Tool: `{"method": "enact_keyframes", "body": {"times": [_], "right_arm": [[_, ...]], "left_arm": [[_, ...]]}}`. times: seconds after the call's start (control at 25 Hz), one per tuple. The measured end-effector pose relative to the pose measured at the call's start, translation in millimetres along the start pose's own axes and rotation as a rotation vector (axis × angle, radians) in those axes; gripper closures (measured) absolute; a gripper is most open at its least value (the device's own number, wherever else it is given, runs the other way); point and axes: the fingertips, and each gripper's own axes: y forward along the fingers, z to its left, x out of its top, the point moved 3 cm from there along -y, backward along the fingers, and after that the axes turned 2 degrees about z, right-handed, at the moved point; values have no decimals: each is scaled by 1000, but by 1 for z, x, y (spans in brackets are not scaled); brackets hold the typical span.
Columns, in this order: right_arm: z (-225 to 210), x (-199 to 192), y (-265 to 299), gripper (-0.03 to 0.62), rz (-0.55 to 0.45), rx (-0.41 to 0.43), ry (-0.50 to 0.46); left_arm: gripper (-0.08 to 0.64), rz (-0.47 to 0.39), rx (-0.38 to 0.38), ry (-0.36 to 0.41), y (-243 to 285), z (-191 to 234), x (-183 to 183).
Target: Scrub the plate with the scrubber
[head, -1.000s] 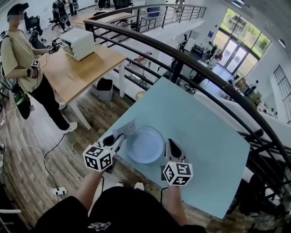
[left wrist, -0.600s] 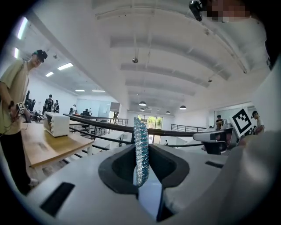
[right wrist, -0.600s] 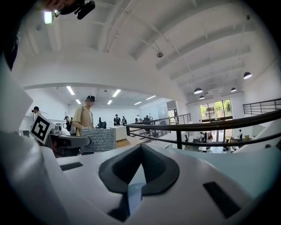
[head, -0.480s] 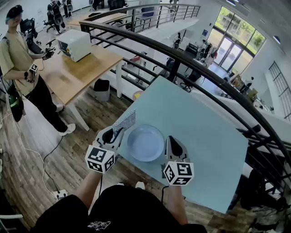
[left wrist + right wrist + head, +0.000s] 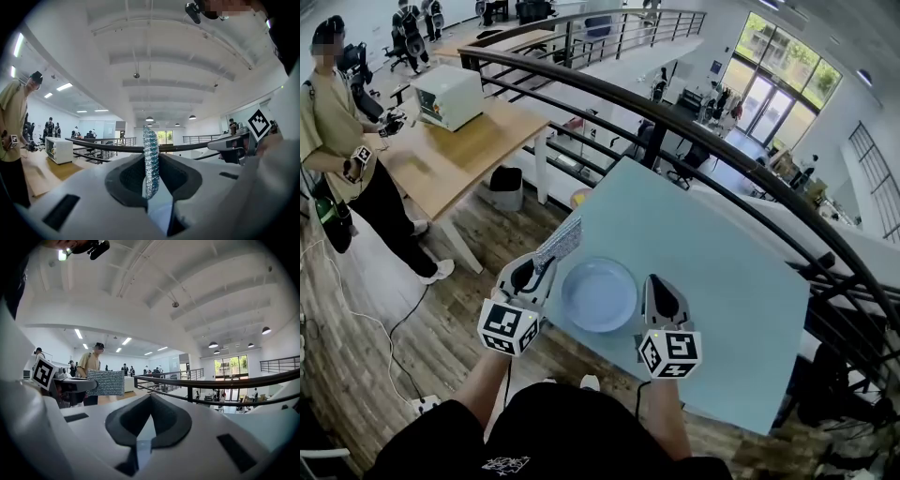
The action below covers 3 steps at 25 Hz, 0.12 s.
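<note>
A round pale blue plate [image 5: 599, 293] lies near the front edge of the light blue table [image 5: 712, 262]. My left gripper [image 5: 546, 265] hovers just left of the plate, shut on a flat silvery mesh scrubber [image 5: 561, 242] that sticks out past its tips. In the left gripper view the scrubber [image 5: 150, 159] stands edge-on, pinched between the jaws of the left gripper [image 5: 151, 157]. My right gripper [image 5: 655, 284] hovers just right of the plate, shut and empty. The right gripper view shows the right gripper [image 5: 149, 397] with its jaws together, and the scrubber [image 5: 111, 382] off to the left.
A dark curved railing [image 5: 694, 122] runs behind the table. At the left a person [image 5: 342, 141] stands by a wooden desk [image 5: 459, 141] with a white box [image 5: 448, 96] on it. A bin [image 5: 503, 186] sits under that desk. Wooden floor lies below the table's front edge.
Both grippers have risen a little beside the plate. The left one has rolled and lifted the scrubber up off the table's left corner. The plate has stayed put.
</note>
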Motion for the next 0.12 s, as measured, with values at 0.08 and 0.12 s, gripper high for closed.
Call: {"method": "enact_keyframes", "body": {"times": [0.08, 0.12], "right_arm": [[-1, 2, -1, 586, -4, 5, -4], [-2, 3, -2, 586, -6, 7, -6]], "left_arm": [[476, -2, 5, 5, 1, -1, 1], [476, -3, 8, 7, 1, -2, 2]]}}
